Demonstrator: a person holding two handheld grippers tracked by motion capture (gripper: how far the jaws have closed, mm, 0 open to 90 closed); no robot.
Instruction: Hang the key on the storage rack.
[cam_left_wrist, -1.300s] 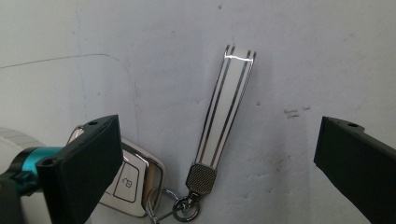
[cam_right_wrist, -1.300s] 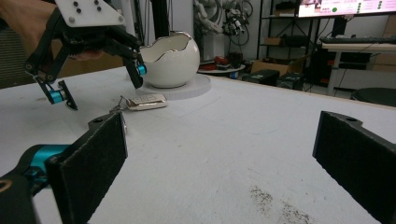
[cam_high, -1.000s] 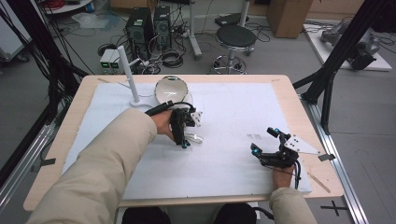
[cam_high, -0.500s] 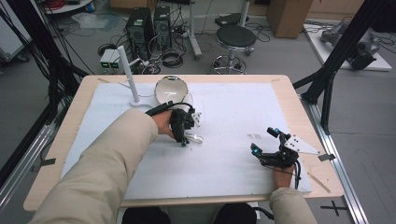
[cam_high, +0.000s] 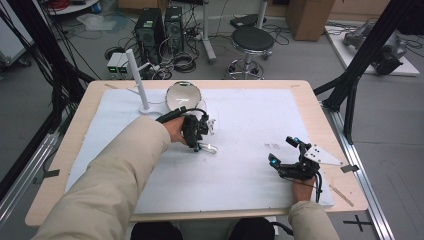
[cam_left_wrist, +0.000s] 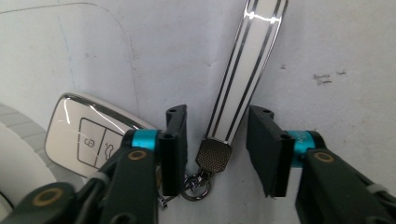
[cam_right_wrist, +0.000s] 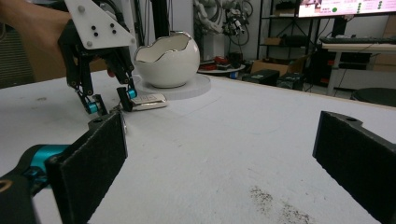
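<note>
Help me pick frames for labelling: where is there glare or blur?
Left gripper view: sharp, glare streaks on the glossy strap and car key. Right gripper view: its own near pads are soft, the egg-shaped bowl crisp. High view: evenly lit, mildly soft.

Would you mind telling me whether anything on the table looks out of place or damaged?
Nothing looks damaged. The car key and its striped strap lie flat on the white mat, strap between the left claw's jaws. Dark smudges mark the mat by the right claw. The egg-shaped bowl's jagged rim appears intentional.
</note>
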